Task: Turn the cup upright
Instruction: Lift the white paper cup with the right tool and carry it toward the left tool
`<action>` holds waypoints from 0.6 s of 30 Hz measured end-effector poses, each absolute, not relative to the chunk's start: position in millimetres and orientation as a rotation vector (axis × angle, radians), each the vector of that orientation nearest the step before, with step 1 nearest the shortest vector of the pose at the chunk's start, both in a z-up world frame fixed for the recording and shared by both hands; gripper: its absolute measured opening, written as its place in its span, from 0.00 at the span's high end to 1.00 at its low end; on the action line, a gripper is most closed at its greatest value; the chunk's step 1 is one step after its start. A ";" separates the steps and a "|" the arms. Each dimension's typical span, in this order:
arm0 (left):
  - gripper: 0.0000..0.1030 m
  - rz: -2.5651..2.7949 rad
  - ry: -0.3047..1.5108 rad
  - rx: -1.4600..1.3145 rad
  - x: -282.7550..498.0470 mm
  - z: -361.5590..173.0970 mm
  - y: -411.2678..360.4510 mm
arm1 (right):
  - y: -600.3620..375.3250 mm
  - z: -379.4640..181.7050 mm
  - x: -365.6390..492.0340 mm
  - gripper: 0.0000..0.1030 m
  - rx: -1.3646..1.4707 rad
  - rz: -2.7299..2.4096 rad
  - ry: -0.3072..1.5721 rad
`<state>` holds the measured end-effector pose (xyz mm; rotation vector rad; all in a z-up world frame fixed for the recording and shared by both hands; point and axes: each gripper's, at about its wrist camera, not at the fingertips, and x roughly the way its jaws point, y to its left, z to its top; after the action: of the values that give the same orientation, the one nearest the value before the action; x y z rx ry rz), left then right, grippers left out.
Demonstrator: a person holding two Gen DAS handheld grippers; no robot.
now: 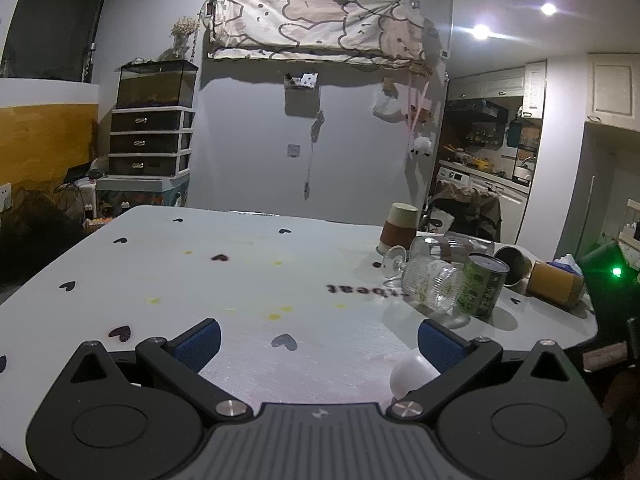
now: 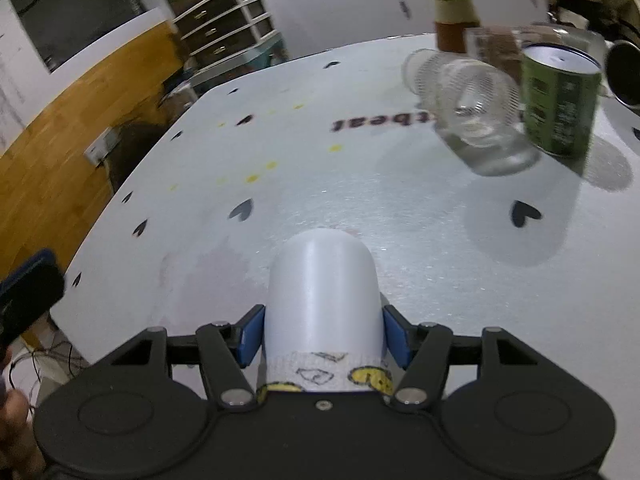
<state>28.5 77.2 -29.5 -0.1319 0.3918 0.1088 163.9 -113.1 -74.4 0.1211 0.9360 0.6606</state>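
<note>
Now right tool (image 2: 323,338) grips white cup (image 2: 322,292), left tool (image 1: 319,338) open.

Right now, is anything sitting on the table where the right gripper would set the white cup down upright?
Nothing visible: the right gripper grips the white cup, and the table just ahead is bare. The glass jar and green can sit farther off, right.

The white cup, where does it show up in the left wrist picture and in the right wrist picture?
Left wrist view: the white cup peeks in at the bottom right, just beside the left gripper's right finger.
Right wrist view: it fills the bottom centre, clamped between the right gripper's blue fingers.
Shared landmark: the green can, standing next to the clear glass jar lying on its side.
</note>
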 end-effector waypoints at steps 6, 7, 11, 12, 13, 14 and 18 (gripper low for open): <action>0.00 0.114 0.430 -0.130 54.2 -36.7 82.6 | -103.9 -76.7 162.5 0.38 0.092 0.726 0.918; 0.00 0.113 0.436 -0.131 59.7 -37.7 84.1 | -103.1 -76.0 161.0 0.38 0.080 0.733 0.908; 0.00 0.105 0.470 -0.123 87.9 -43.1 88.1 | -106.2 -71.8 150.4 0.29 0.023 0.756 0.846; 0.00 0.102 0.479 -0.119 95.7 -44.5 88.1 | -107.0 -70.2 145.2 0.28 -0.007 0.759 0.825; 0.00 0.096 0.487 -0.116 103.1 -45.7 87.5 | -107.6 -69.3 141.0 0.28 -0.035 0.760 0.809; 0.00 0.087 0.496 -0.115 110.5 -47.2 86.8 | -108.7 -68.9 138.0 0.28 -0.055 0.757 0.800; 0.00 0.042 0.532 -0.104 133.6 -53.2 78.6 | -113.6 -71.3 125.5 0.28 -0.114 0.741 0.770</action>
<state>133.6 78.6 -53.2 -0.1042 0.5321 0.0418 125.5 -113.6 -71.3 -0.1141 0.7698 0.7407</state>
